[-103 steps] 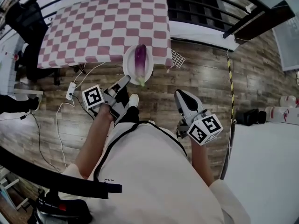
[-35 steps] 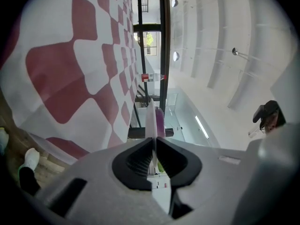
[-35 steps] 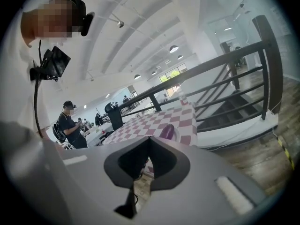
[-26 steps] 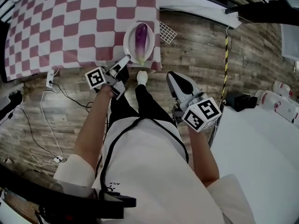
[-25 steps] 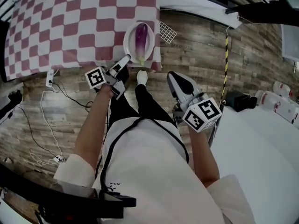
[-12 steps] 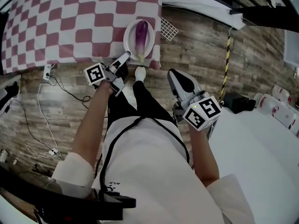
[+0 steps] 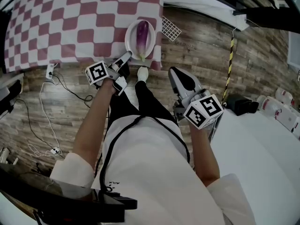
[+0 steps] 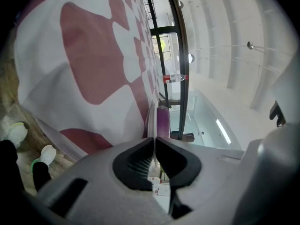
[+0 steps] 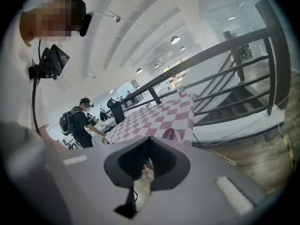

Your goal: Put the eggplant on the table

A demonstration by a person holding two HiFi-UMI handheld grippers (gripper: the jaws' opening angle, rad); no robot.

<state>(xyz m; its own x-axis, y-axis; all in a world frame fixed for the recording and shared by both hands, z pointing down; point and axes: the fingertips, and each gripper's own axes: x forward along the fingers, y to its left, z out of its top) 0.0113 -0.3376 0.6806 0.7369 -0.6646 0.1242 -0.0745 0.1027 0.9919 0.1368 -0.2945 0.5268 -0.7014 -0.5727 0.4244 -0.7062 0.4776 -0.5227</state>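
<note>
My left claw (image 7: 125,55) is closing on the plate (image 7: 131,42) rim, with the eggplant (image 7: 142,33) lying on the plate at the tabletop (image 7: 70,22) edge. My right claw (image 7: 174,72) is pressed together, empty.

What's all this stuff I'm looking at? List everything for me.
table: one, red-and-white checked cloth, upper head view
plate: one, white, table's near edge
eggplant: one, purple, lying on plate
grid: one, white, floor right of plate
power strip: one, white, floor left, cables attached
shoe: one, white, floor below plate
left gripper: one, grey, jaws closing on plate rim
right gripper: one, grey, shut, empty, above floor
</note>
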